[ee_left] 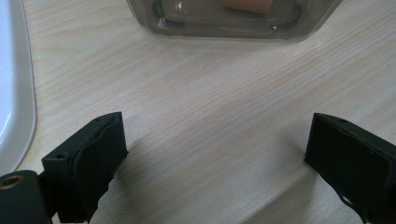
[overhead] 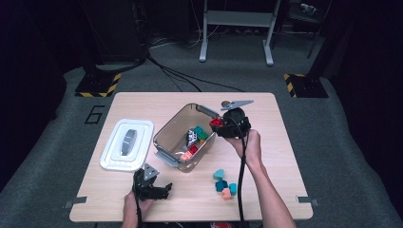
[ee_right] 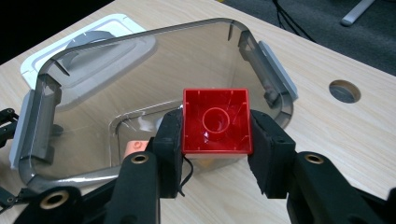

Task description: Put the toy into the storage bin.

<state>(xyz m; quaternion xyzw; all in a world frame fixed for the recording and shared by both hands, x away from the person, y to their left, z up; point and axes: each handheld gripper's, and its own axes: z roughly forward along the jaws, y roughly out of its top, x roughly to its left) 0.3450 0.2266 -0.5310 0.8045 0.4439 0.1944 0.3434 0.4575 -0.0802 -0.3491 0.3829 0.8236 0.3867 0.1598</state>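
A red brick [ee_right: 215,100] is pinched between the jaws of my right gripper [ee_right: 215,122], its hollow underside facing the camera. It hangs over the near rim of a clear plastic bin [ee_right: 154,36]. In the high view that right gripper [overhead: 219,125] holds the red brick [overhead: 216,122] at the bin's [overhead: 164,137] right edge. Several coloured bricks [overhead: 197,140] lie inside the bin. My left gripper [overhead: 153,184] rests near the table's front edge. Its jaws stand wide apart in the left gripper view [ee_left: 215,140], with only bare wood between them.
A white lid [overhead: 114,156] lies left of the bin, and its edge shows beside my left jaw [ee_left: 14,93]. Two teal bricks [overhead: 219,175] and an orange one [overhead: 226,193] sit loose at the front right. A round hole [ee_right: 344,91] marks the tabletop behind the bin.
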